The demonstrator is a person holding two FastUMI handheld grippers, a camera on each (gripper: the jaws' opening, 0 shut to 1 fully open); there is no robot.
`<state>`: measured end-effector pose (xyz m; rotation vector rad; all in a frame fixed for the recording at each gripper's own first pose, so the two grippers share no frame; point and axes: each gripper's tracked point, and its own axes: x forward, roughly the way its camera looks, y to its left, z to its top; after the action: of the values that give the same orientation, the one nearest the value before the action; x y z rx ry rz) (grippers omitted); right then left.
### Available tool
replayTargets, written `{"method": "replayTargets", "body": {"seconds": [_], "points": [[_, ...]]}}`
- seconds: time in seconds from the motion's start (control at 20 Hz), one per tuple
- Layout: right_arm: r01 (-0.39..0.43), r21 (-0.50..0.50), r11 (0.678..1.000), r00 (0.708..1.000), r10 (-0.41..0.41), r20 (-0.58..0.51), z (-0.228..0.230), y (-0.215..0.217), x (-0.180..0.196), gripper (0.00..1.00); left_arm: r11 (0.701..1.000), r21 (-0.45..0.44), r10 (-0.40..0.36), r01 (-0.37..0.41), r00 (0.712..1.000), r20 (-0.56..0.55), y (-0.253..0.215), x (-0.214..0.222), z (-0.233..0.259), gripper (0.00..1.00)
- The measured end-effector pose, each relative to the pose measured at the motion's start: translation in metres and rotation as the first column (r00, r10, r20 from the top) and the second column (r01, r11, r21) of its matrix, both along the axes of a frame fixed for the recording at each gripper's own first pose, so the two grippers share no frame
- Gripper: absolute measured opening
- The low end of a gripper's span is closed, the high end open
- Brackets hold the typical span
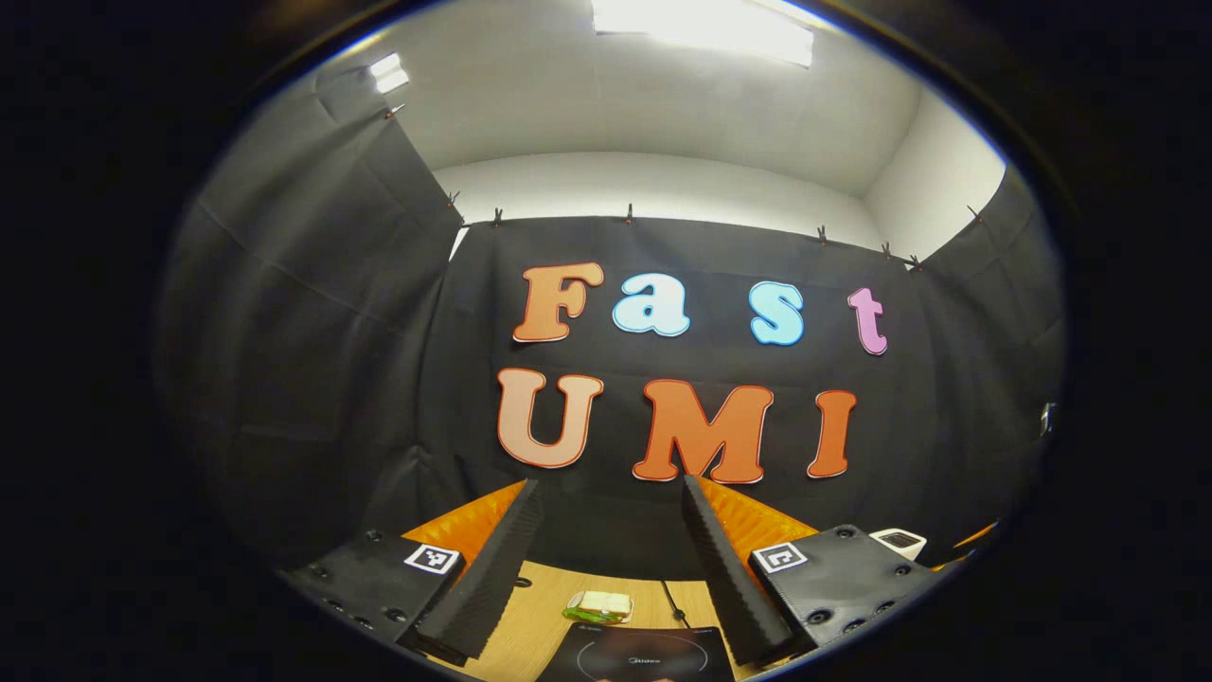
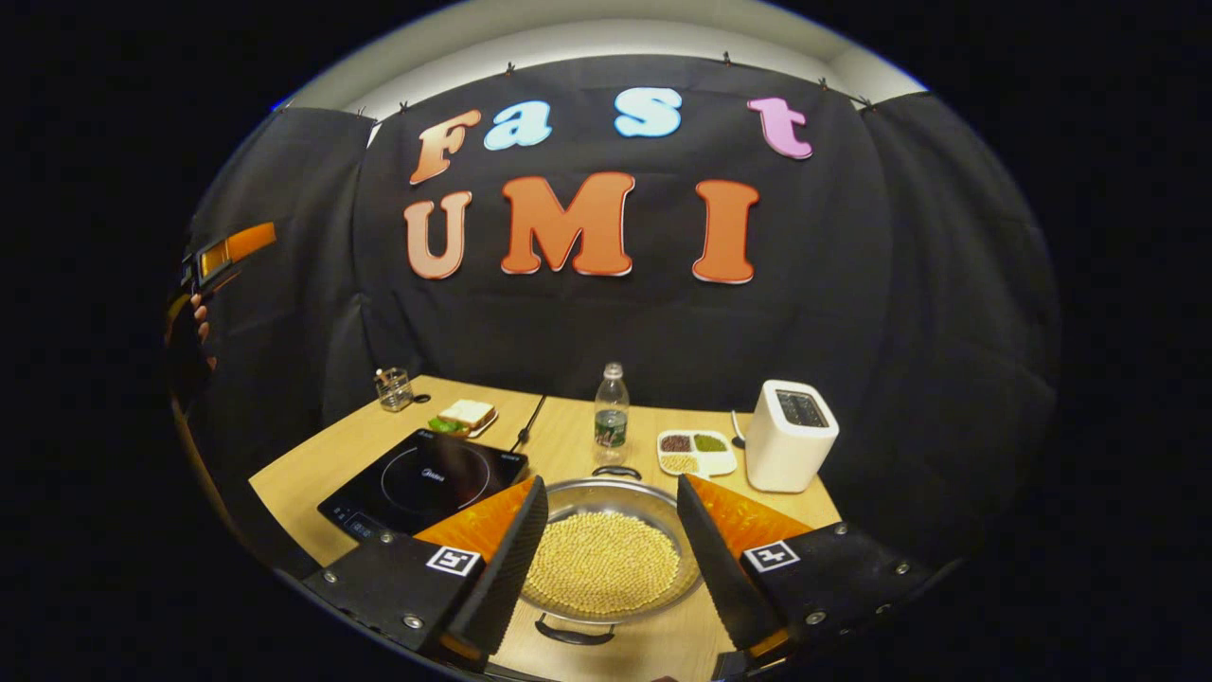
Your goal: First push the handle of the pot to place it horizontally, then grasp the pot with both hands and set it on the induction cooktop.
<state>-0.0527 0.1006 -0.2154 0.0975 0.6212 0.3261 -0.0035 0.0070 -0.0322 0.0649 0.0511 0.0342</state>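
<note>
A shallow metal pot (image 2: 606, 559) full of pale beans sits on the wooden table (image 2: 312, 464), just right of the black induction cooktop (image 2: 426, 483). One dark loop handle (image 2: 615, 471) is on its far side and another (image 2: 573, 633) on its near side. My right gripper (image 2: 611, 485) hovers open on the near side of the pot, its fingers framing the pot in the view without touching it. My left gripper (image 1: 611, 485) is open with nothing in it, raised and tilted toward the wall, with the cooktop (image 1: 634, 654) low in its view. It also appears held by a hand at far left (image 2: 225, 251).
Behind the pot stand a water bottle (image 2: 612, 417), a divided dish of grains (image 2: 696, 452) and a white toaster (image 2: 791, 436). A sandwich plate (image 2: 464, 415) and a glass (image 2: 393, 388) sit behind the cooktop, whose cord (image 2: 530, 421) runs back.
</note>
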Motion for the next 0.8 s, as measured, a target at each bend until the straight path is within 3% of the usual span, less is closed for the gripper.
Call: {"method": "replayTargets", "body": {"seconds": [0.2,0.4,0.6,0.7,0.8], "points": [[-0.067,0.081,0.994,0.982,0.08,-0.169,-0.039,0.04,-0.02,0.75,1.0,0.024,0.01,-0.01,1.0,0.0,0.004,-0.006,0.001,0.97],[-0.1,0.093,0.991,0.953,0.122,-0.277,-0.07,0.062,-0.037,0.67,0.999,0.023,0.023,-0.023,1.0,-0.008,0.012,-0.009,-0.002,0.96],[-0.1,0.143,0.985,0.897,0.151,-0.415,-0.091,0.078,-0.056,0.59,0.999,0.015,0.032,-0.032,0.999,-0.012,0.02,-0.011,-0.005,0.97],[-0.094,0.158,0.983,0.87,0.158,-0.467,-0.1,0.081,-0.066,0.46,0.999,0.017,0.038,-0.038,0.999,-0.017,0.024,-0.009,-0.008,0.97],[-0.115,0.199,0.973,0.822,0.206,-0.531,-0.106,0.096,-0.082,0.43,0.999,0.02,0.044,-0.044,0.999,-0.027,0.028,-0.007,-0.012,0.97]]}}
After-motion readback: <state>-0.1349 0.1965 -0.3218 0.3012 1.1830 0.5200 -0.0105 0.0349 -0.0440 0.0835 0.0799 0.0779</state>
